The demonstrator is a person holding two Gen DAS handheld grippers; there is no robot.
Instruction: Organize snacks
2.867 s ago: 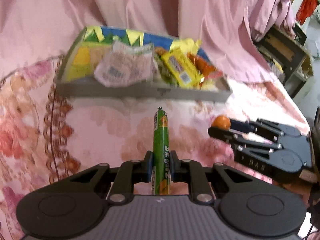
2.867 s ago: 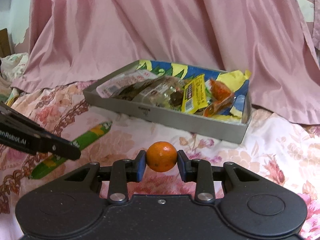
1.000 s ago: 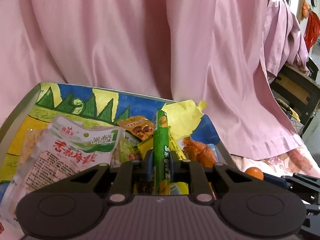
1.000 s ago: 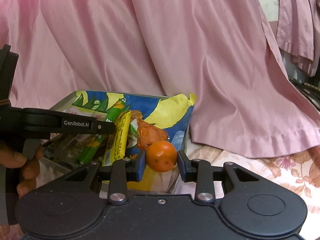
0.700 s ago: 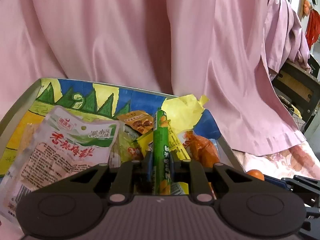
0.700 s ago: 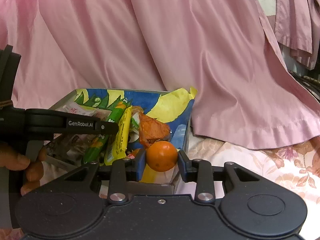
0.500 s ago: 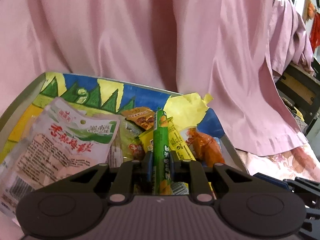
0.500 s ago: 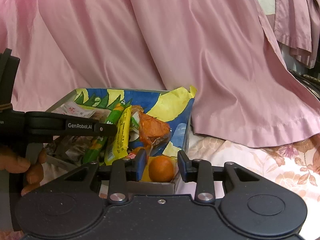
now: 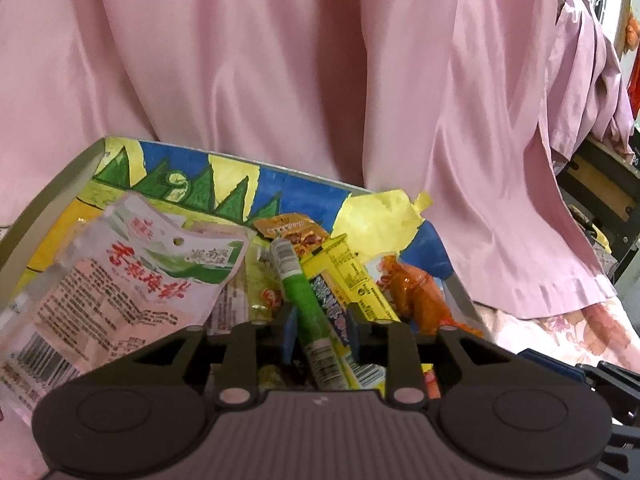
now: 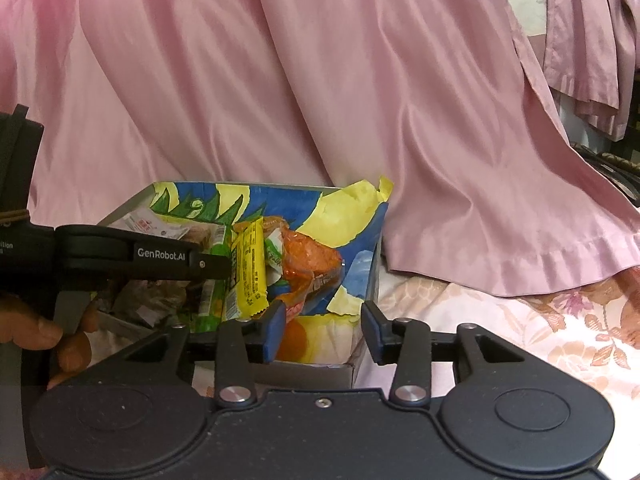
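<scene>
Snack box (image 10: 362, 280) holds yellow bar (image 10: 250, 272), orange packet (image 10: 310, 264). My left gripper (image 9: 318, 330) jaws released around green stick (image 9: 308, 316); right gripper (image 10: 322, 330) jaws released, orange (image 10: 294, 340) lying inside the box.

Ahead of my fingers I count one snack box (image 9: 48, 196), holding one green stick (image 9: 308, 312), one yellow bar (image 9: 352, 276), one pink-and-white pouch (image 9: 132, 280), one orange packet (image 9: 416, 300) and one small orange fruit (image 10: 294, 340).
</scene>
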